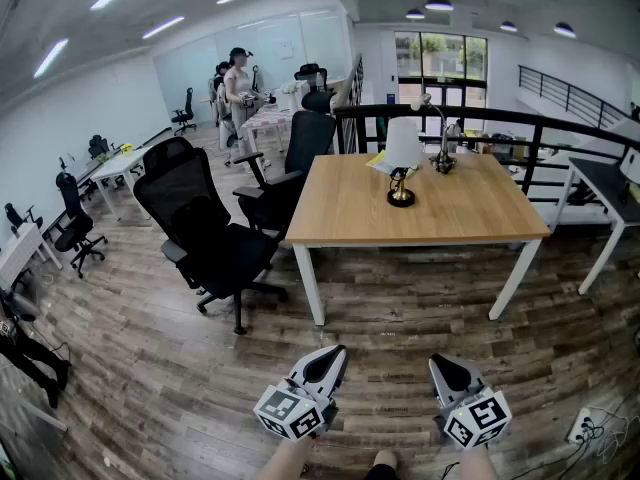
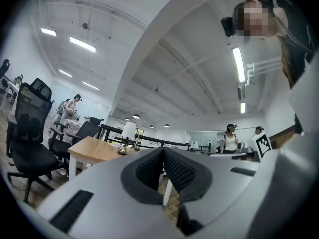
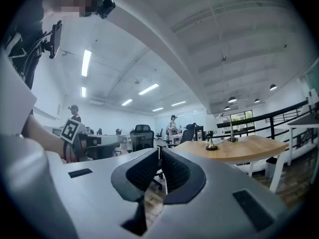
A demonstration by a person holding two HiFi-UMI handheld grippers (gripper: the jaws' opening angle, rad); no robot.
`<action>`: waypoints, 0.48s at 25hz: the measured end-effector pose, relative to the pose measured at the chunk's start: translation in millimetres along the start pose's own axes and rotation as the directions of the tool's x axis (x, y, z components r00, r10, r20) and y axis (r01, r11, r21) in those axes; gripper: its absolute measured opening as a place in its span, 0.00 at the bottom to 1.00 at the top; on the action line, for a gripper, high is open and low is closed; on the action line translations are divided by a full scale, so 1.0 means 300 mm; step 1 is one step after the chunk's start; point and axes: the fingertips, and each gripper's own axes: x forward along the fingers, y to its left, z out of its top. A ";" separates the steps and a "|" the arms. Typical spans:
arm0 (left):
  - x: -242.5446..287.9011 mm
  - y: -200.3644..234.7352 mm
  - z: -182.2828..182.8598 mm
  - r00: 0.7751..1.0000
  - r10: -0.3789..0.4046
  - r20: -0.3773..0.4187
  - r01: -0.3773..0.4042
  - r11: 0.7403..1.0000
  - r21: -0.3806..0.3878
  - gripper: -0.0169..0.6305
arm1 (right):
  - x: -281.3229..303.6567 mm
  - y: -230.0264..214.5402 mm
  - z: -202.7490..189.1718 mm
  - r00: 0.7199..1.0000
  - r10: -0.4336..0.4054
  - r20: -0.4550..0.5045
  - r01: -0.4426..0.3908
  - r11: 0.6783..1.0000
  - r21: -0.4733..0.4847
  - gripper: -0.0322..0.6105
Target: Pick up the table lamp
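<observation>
The table lamp, with a white shade and a brass base, stands at the far middle of the wooden table. In the left gripper view the lamp shows small and far off at the left. The right gripper view catches only its base on the tabletop. Both grippers are held low over the floor, well short of the table. My left gripper is shut with nothing in it. My right gripper is also shut and empty.
A thin metal desk lamp stands just right of the table lamp. Black office chairs crowd the table's left side. A black railing runs behind it, a white desk stands at the right, and a power strip lies on the floor. People stand at the back.
</observation>
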 end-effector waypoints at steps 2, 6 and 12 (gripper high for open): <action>0.071 0.017 -0.011 1.000 -0.002 -0.001 0.002 1.000 0.000 0.04 | 0.035 -0.056 0.007 1.000 0.007 0.000 -0.007 1.000 -0.002 0.11; 0.205 0.048 -0.033 1.000 0.004 -0.014 -0.004 1.000 -0.008 0.04 | 0.099 -0.173 0.016 1.000 0.011 -0.004 -0.011 1.000 0.006 0.11; 0.343 0.082 -0.062 0.999 0.028 -0.027 -0.029 1.000 -0.011 0.04 | 0.163 -0.317 0.014 1.000 0.028 -0.007 -0.028 1.000 0.004 0.11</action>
